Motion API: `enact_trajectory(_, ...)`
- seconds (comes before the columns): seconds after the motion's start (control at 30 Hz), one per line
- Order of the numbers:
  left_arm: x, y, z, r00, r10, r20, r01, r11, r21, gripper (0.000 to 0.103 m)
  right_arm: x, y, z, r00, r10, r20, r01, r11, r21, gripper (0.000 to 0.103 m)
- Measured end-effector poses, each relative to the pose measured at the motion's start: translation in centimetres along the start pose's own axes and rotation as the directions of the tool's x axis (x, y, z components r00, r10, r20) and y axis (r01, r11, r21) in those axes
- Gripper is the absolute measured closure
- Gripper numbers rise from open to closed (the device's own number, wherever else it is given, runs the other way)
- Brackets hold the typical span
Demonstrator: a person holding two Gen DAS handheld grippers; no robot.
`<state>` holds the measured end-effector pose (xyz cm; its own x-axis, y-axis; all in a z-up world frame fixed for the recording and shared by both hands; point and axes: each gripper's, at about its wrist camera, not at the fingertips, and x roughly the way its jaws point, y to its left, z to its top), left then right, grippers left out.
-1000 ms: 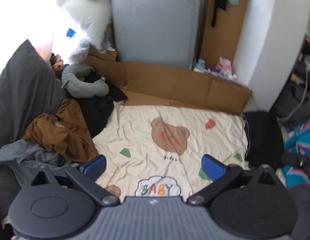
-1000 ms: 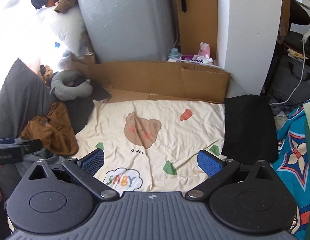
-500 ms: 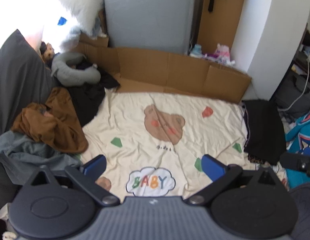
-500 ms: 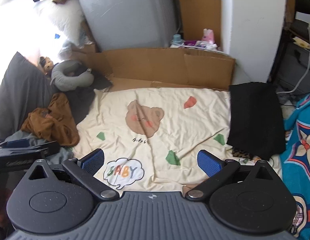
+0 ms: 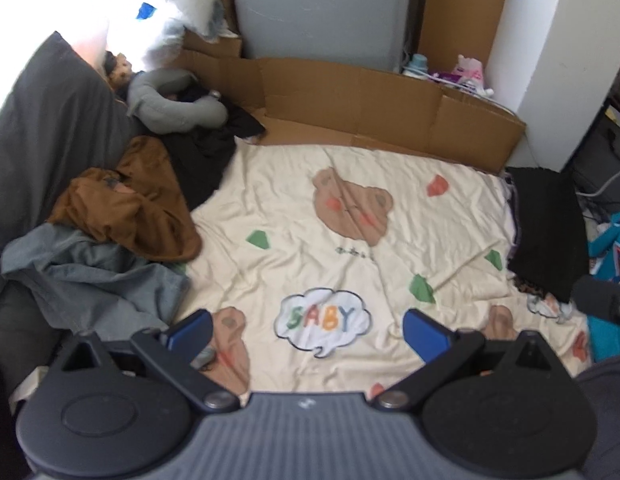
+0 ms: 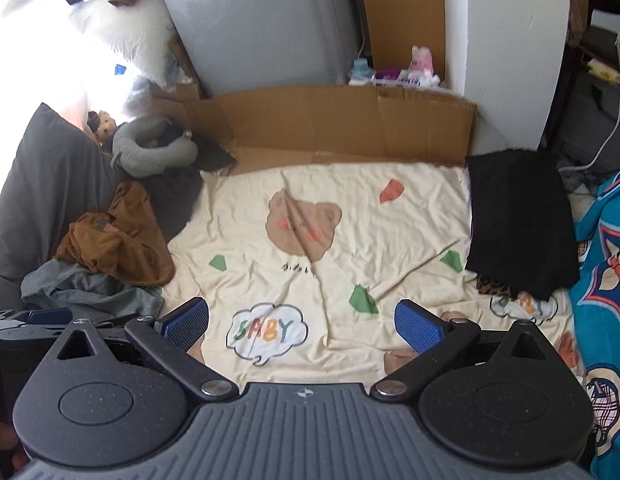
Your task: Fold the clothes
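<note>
A heap of unfolded clothes lies at the left of a cream bear-print sheet [image 5: 409, 280] [image 6: 409, 216]: a brown garment [image 5: 126, 216] [image 6: 110, 244], a grey-blue garment [image 5: 94, 276] [image 6: 82, 288] and a dark one [image 5: 202, 156]. A folded black garment [image 5: 545, 232] [image 6: 517, 220] rests on the sheet's right edge. My left gripper [image 5: 308, 330] hangs open above the sheet's near part, empty. My right gripper [image 6: 302, 322] is open and empty too, over the "BABY" cloud print. The right gripper's tip shows at the right edge of the left wrist view.
A grey neck pillow [image 5: 174, 100] [image 6: 150, 152] and a dark cushion [image 5: 42, 128] sit at the far left. Flattened cardboard [image 5: 369, 104] [image 6: 341, 120] lines the back before a grey panel [image 5: 321, 4]. A blue patterned cloth [image 6: 605, 288] lies right; a white pillar [image 6: 509, 40] stands behind.
Both grippers have pulled back and risen, so more of the sheet's near part and the clothes heap comes into view. Both stay open. No garment has moved.
</note>
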<state>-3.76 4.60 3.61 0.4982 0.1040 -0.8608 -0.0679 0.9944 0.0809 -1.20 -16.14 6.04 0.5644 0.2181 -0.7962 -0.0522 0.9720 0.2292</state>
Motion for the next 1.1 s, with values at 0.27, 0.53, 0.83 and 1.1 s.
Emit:
enact_trajectory(0.27,-1.0,0.2,-0.4,0.998,-0.060,0.021,0.060,0.998,0.002,0.001,-1.3,0.2,-0.8,0.999,-0.033,0.008,0.033,0.999,-0.002,0.001)
enact_trajectory(0.53,-1.9,-0.4,-0.4,0.997,-0.067,0.048,0.065,0.996,0.054,0.001,-2.2,1.4,-1.2,0.997,-0.061,0.046,0.062,0.998,-0.028,0.001)
enact_trajectory(0.83,-2.7,-2.6,-0.4,0.995,-0.014,0.102,0.001,0.992,0.123,0.004,-2.4,0.4,-1.6,0.997,-0.070,0.038,0.070,0.998,-0.007,0.001)
enact_trajectory(1.1,-1.9,-2.2,-0.6,0.998,-0.008,0.062,0.002,0.995,0.097,0.004,-2.0,0.7,-1.4,0.998,-0.067,0.020,0.068,0.997,-0.035,0.001)
